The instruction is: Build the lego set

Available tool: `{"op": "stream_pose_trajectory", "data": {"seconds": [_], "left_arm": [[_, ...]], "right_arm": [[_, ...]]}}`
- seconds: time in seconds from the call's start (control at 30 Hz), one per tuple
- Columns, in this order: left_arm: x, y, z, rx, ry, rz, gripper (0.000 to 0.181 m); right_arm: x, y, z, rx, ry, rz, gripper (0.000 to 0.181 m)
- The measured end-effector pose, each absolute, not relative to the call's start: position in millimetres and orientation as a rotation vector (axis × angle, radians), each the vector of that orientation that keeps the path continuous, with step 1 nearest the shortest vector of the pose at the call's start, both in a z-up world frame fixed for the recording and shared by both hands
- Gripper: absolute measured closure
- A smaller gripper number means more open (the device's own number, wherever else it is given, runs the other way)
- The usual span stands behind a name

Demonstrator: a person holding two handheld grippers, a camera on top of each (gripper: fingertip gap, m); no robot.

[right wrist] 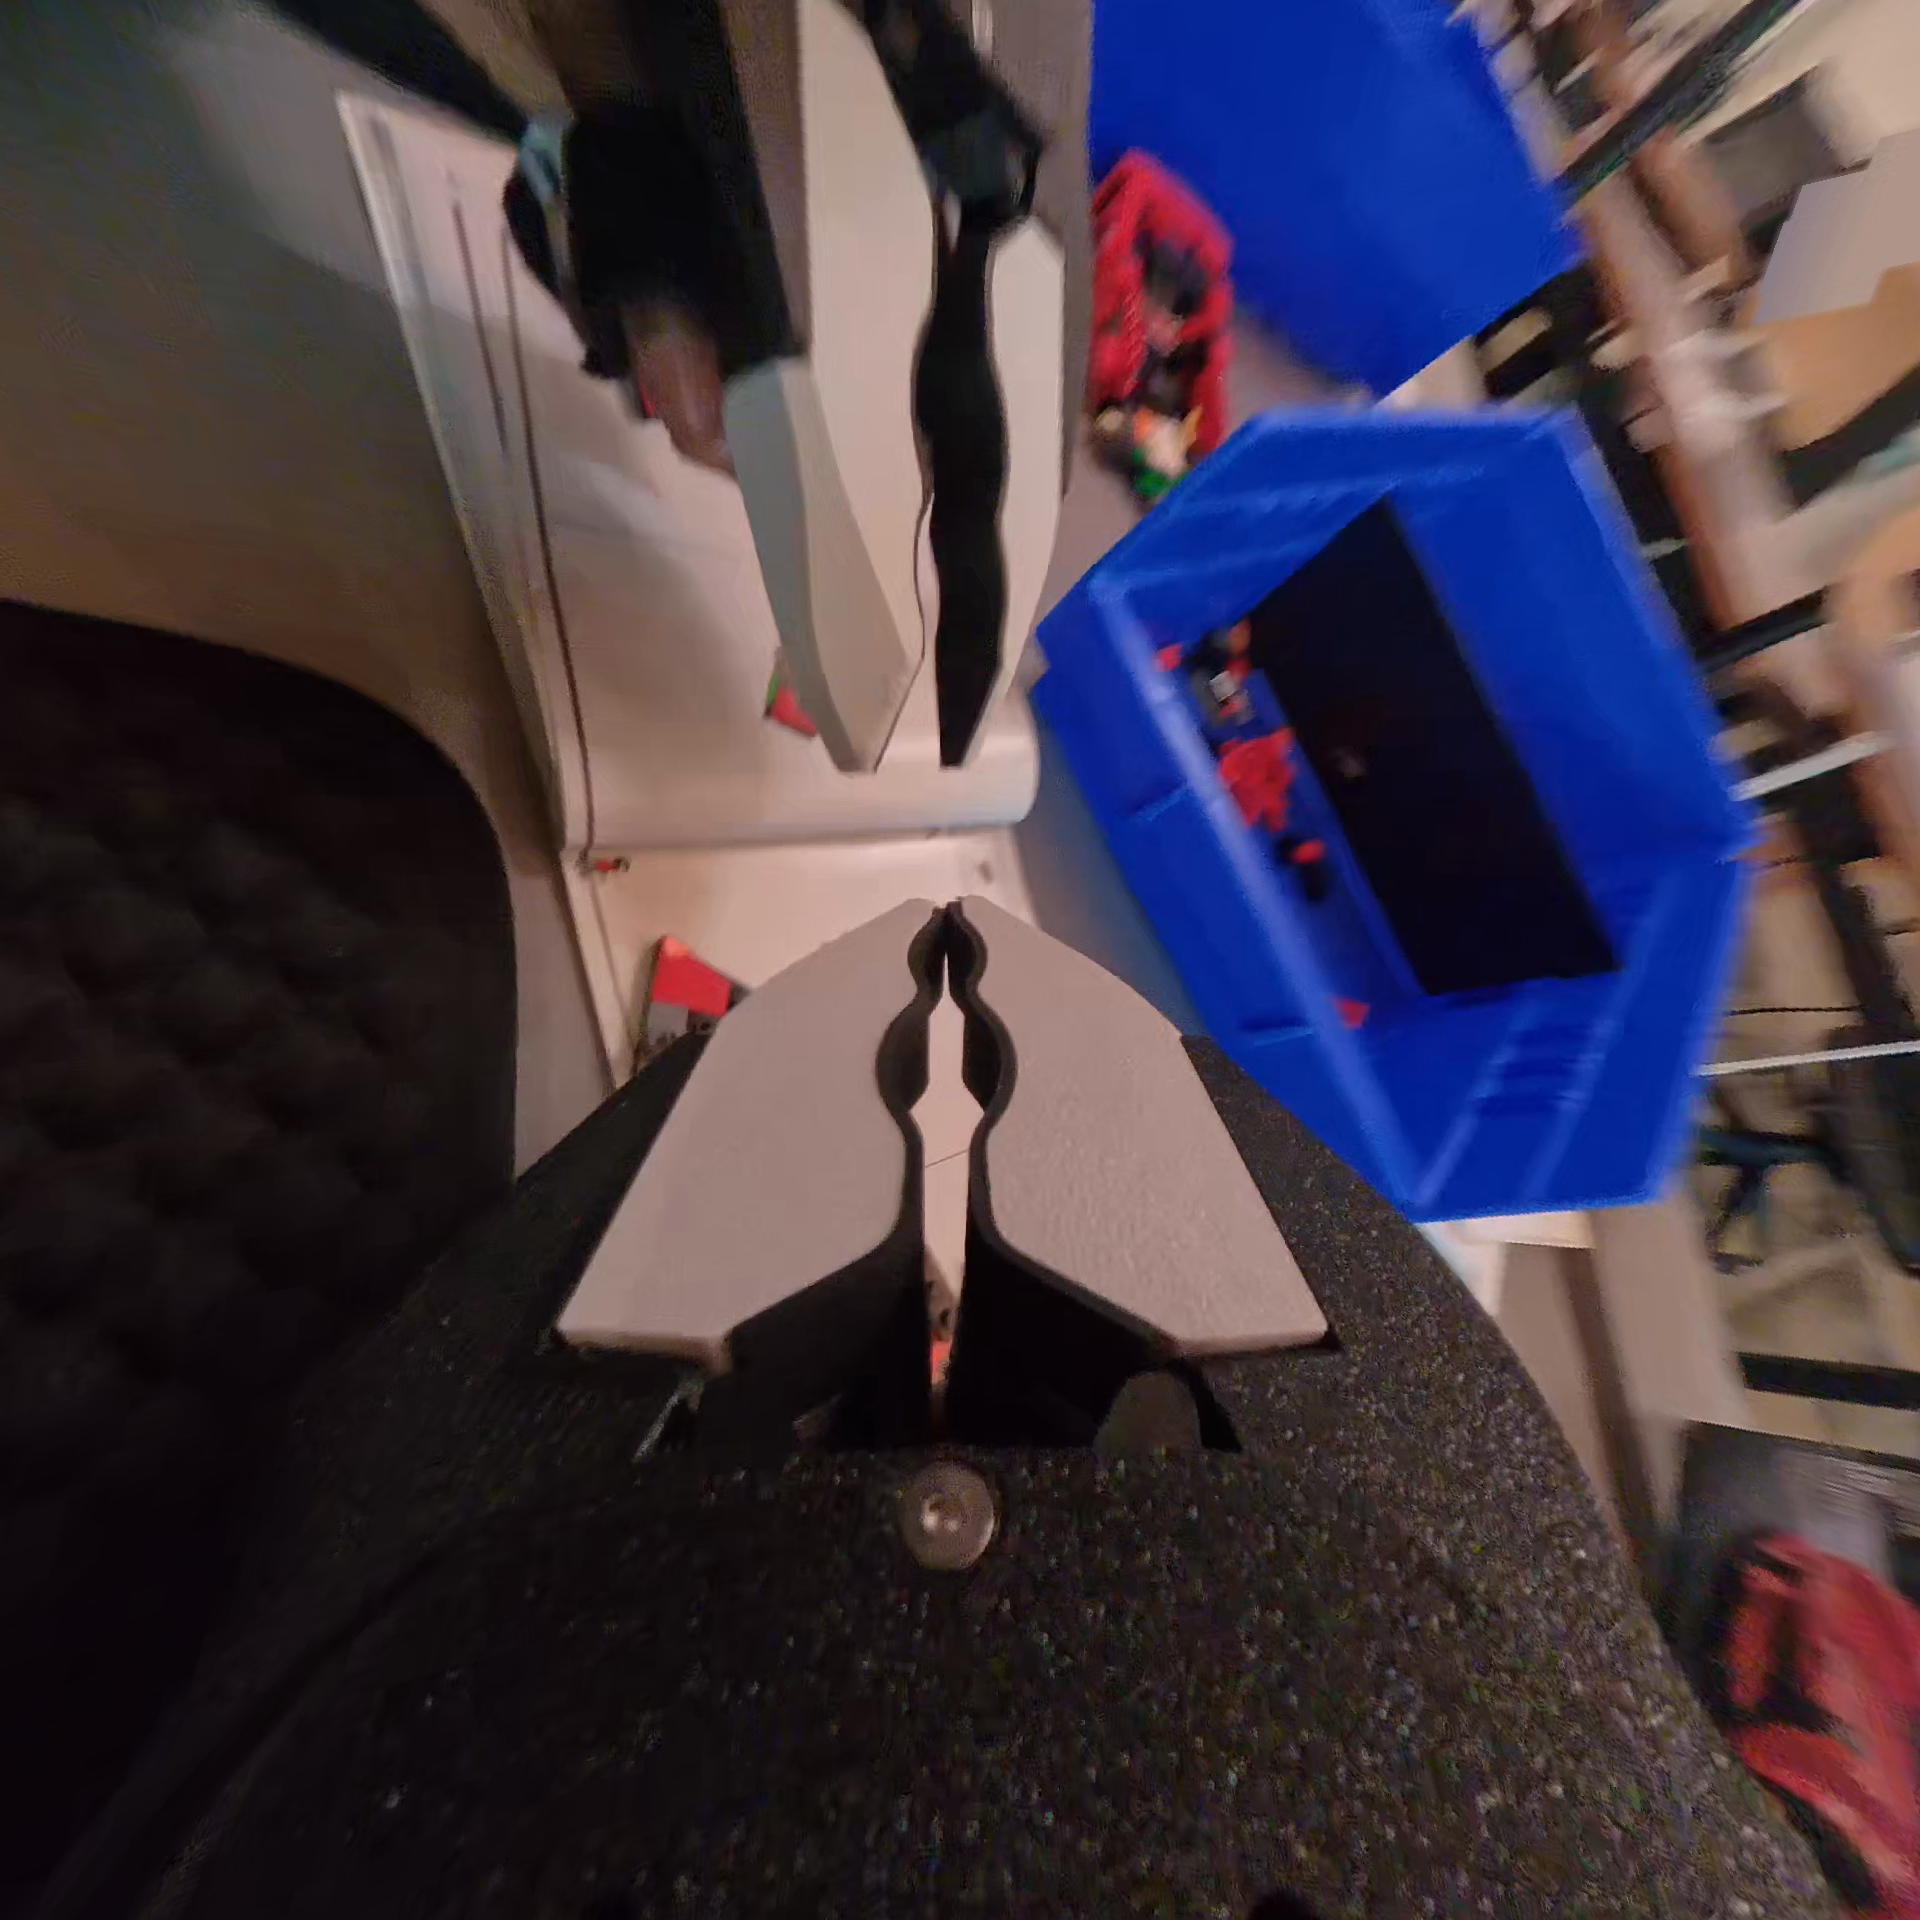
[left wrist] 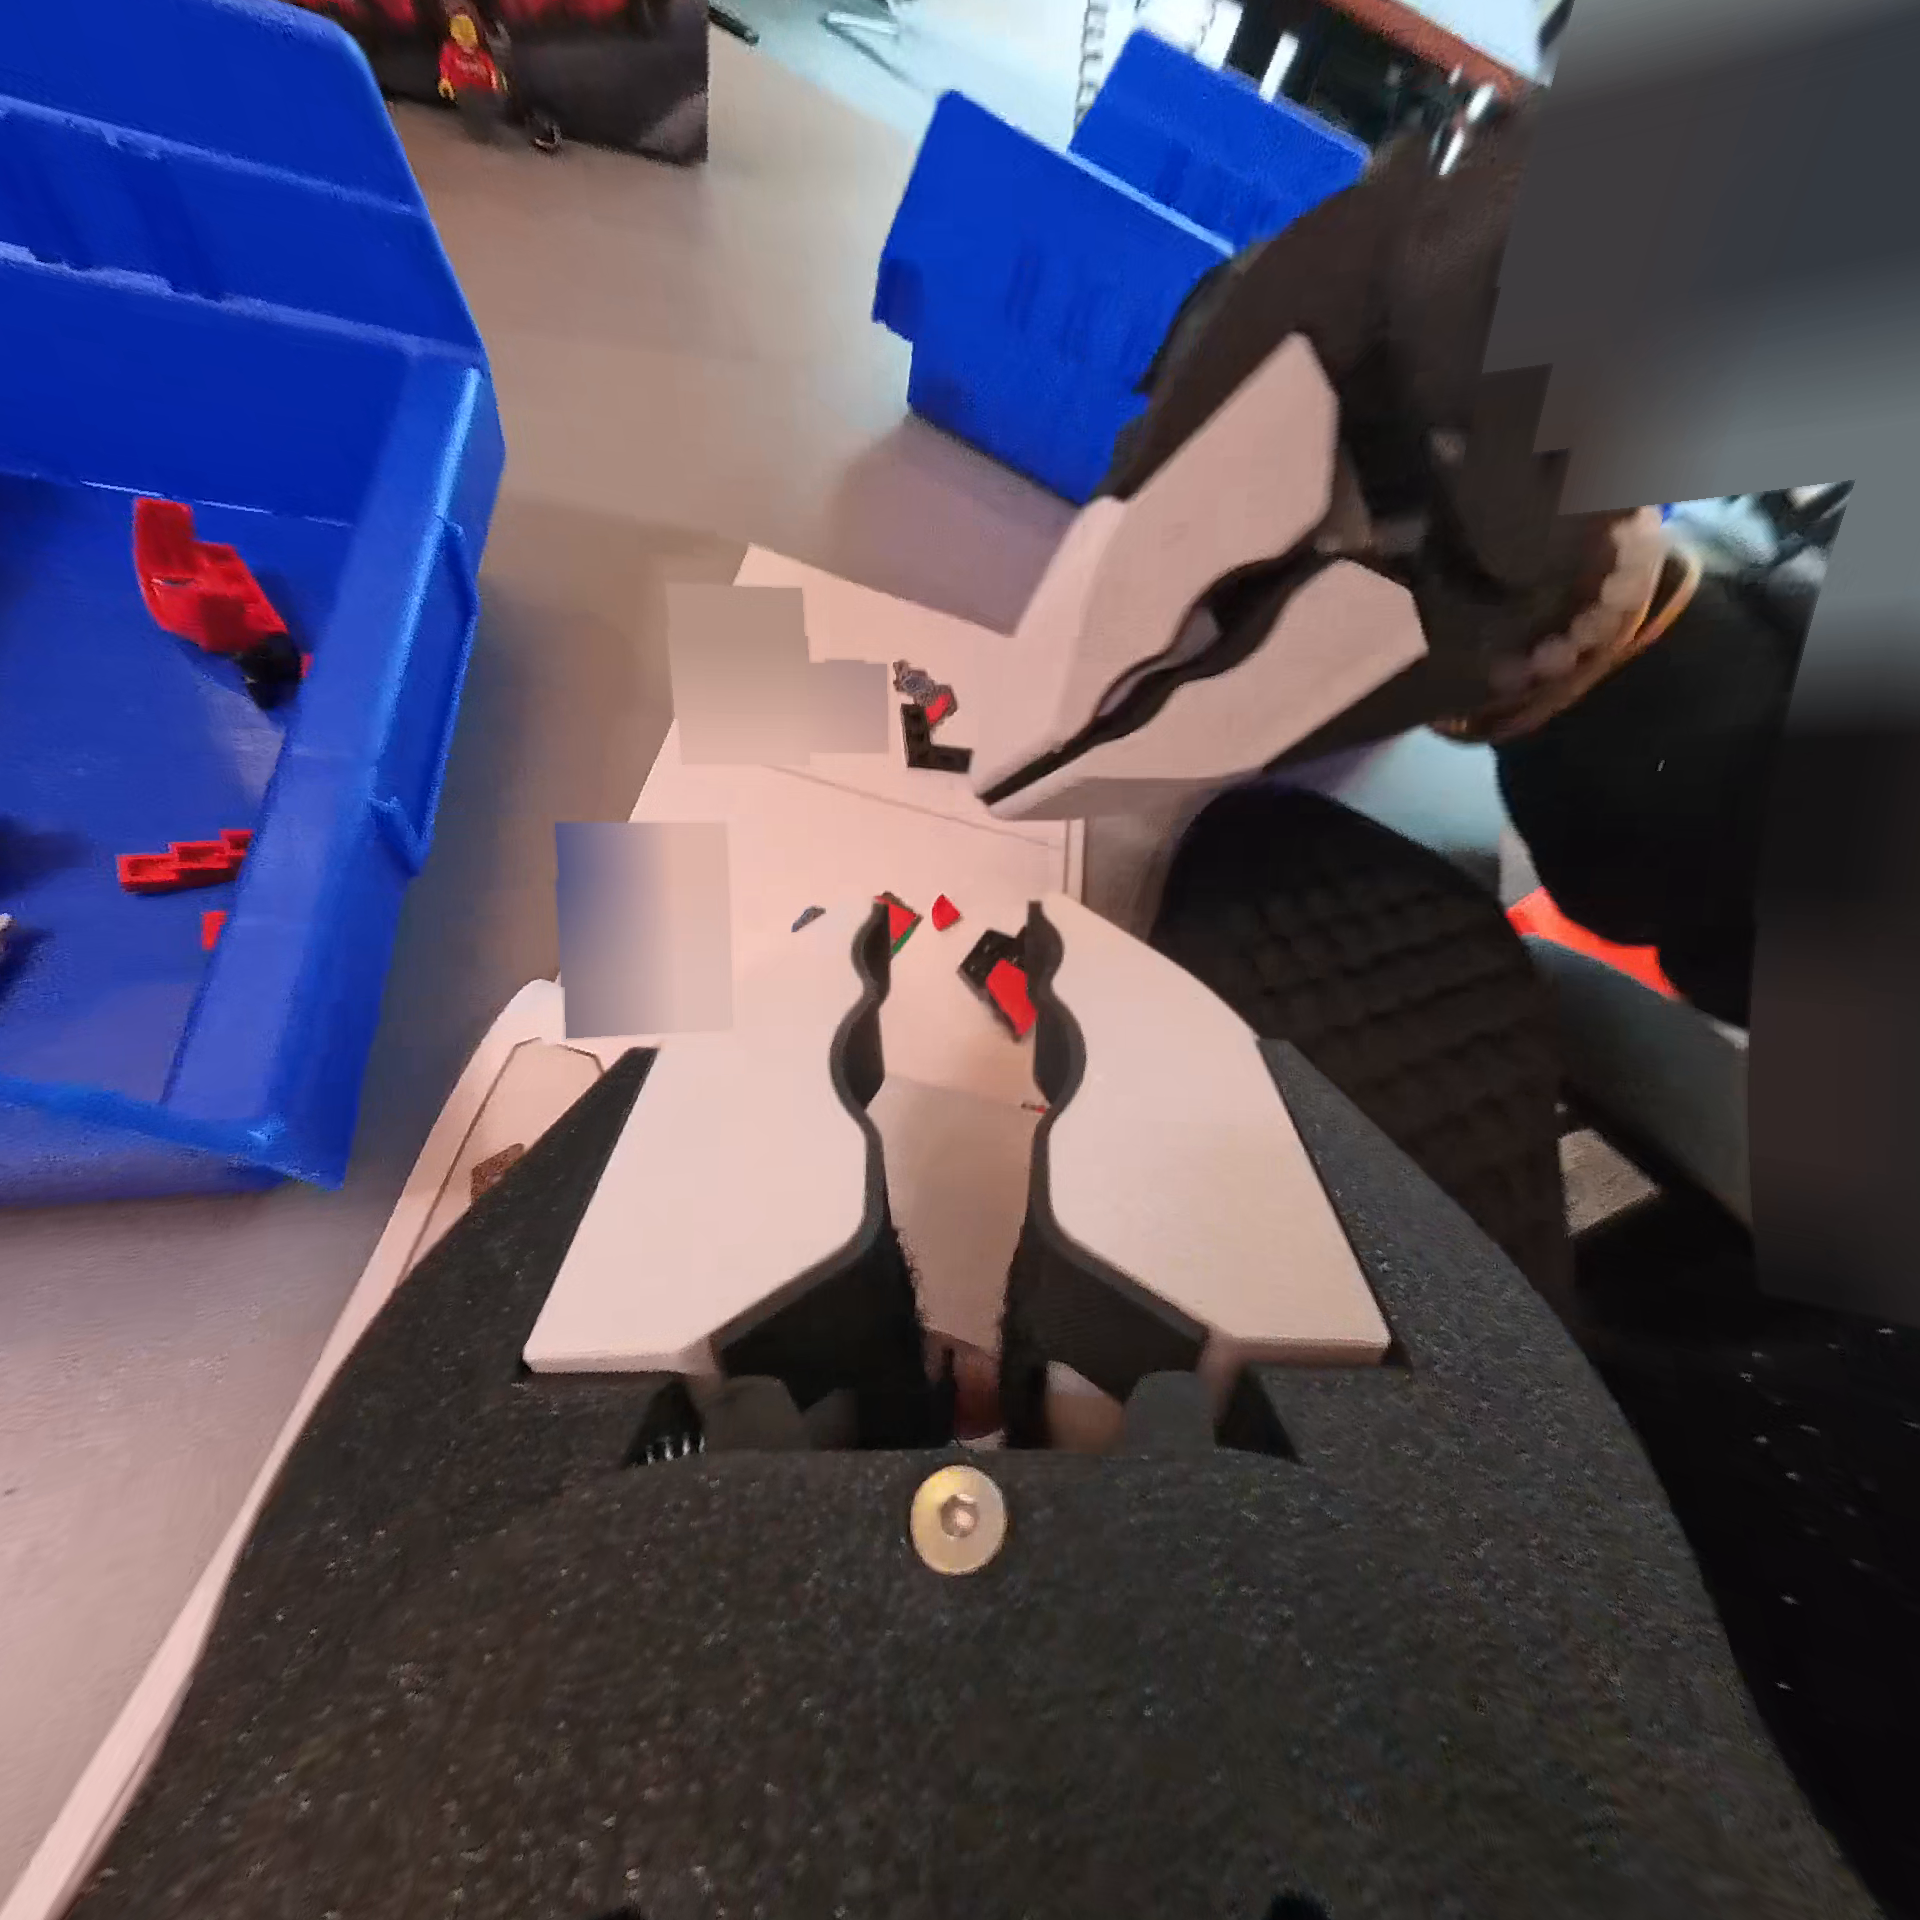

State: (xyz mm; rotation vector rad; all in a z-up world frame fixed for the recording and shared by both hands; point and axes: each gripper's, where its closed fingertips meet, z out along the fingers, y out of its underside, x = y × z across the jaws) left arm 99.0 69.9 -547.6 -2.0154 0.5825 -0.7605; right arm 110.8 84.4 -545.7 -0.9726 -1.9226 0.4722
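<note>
My left gripper (left wrist: 958,925) is open, its fingertips just above a white instruction booklet (left wrist: 831,831). Small red and black brick shapes (left wrist: 1000,977) show on the page between the tips; I cannot tell whether they are printed or real. A black L-shaped piece (left wrist: 932,744) lies farther up the page. My right gripper (right wrist: 951,914) is shut, tips touching, with nothing visible between them. In the left wrist view it (left wrist: 992,795) comes in from the upper right and points at the L-shaped piece. The left gripper also shows at the top of the right wrist view (right wrist: 909,753).
A big blue bin (left wrist: 343,675) at the left holds red bricks (left wrist: 197,592). More blue bins (left wrist: 1018,312) stand at the back. A black studded mat (left wrist: 1351,987) lies to the right of the booklet. The right wrist view shows a blue bin (right wrist: 1143,831) with red pieces. Both grippers' tips are close together, under 4 cm apart.
</note>
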Motion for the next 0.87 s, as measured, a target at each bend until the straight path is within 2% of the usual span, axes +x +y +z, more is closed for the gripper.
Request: {"op": "stream_pose_trajectory", "data": {"seconds": [0.1,0.17,0.3,0.43,0.57,0.67,0.77,0.87], "left_arm": [[105.8,64.0,-540.9,-1.973,0.593,-0.885,0.162],[94.7,64.1,-549.2,-2.028,0.619,-0.822,0.163],[95.6,51.6,-554.0,-2.041,0.691,-0.858,0.168],[103.8,48.4,-552.6,-2.002,0.738,-0.821,0.170],[104.0,45.1,-553.6,-1.995,0.770,-0.806,0.170],[101.4,45.6,-556.4,-2.002,0.772,-0.807,0.170],[102.4,47.0,-554.1,-1.973,0.775,-0.808,0.168],[101.4,54.4,-540.9,-1.852,0.771,-0.728,0.159]], "right_arm": [[109.4,75.6,-522.1,-0.879,-1.810,0.398,0.181],[115.4,73.4,-527.6,-0.926,-1.857,0.403,0.181],[133.1,88.3,-570.3,-1.377,-1.997,0.695,0.174],[136.0,92.9,-600.2,-1.610,-2.114,0.842,0.165],[126.7,90.7,-611.9,-1.508,-2.207,0.769,0.164],[124.7,89.1,-612.5,-1.496,-2.219,0.777,0.173],[125.2,89.7,-612.4,-1.487,-2.199,0.793,0.174],[113.0,86.5,-581.3,-1.546,-1.918,1.102,0.174]]}}
